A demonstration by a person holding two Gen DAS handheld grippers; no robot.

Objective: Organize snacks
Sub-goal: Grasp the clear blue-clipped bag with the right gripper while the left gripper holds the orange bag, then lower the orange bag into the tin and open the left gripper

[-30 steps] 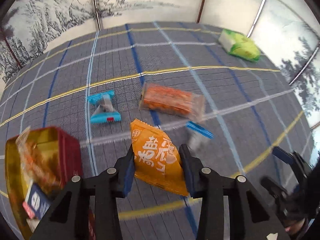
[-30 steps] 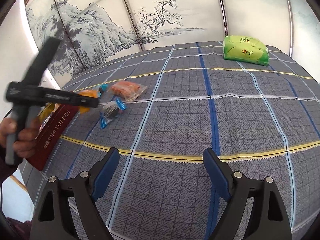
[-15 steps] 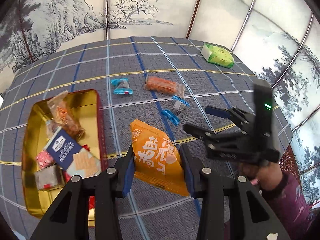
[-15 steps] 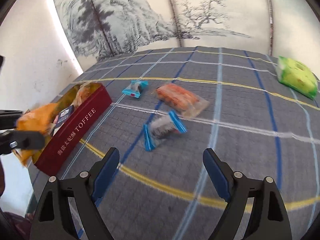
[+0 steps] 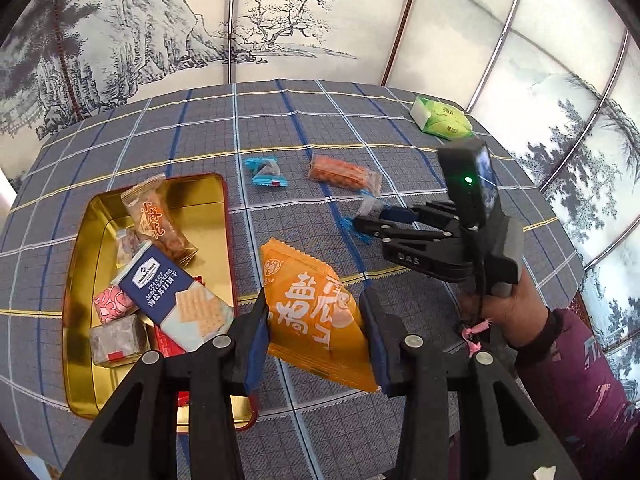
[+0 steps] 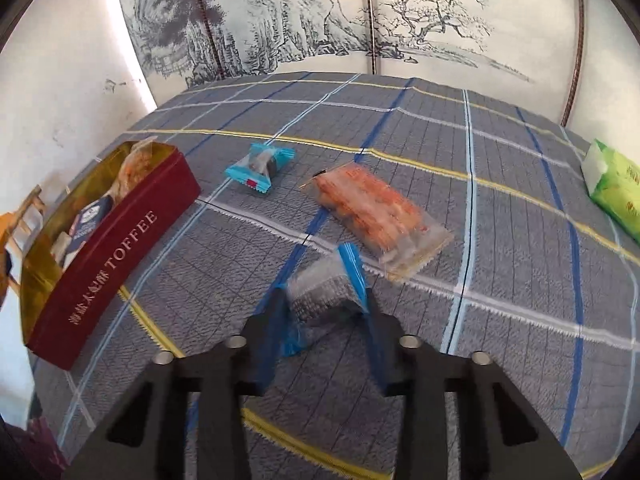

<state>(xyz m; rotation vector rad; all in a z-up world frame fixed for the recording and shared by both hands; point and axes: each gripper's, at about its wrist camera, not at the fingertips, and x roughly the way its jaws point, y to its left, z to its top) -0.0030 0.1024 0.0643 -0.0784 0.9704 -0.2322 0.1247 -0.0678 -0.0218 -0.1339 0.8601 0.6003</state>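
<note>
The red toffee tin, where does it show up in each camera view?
Left wrist view: the toffee tin lies lower left, seen from above, gold inside, snacks in it.
Right wrist view: the tin sits at the left edge, red side facing the camera.
Shared landmark: the small blue candy beyond the tin.

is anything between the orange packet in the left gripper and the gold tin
Nothing visible. The orange packet, clamped in the left gripper, hangs just right of the gold tin, whose open top has bare floor behind the snacks already inside.
</note>
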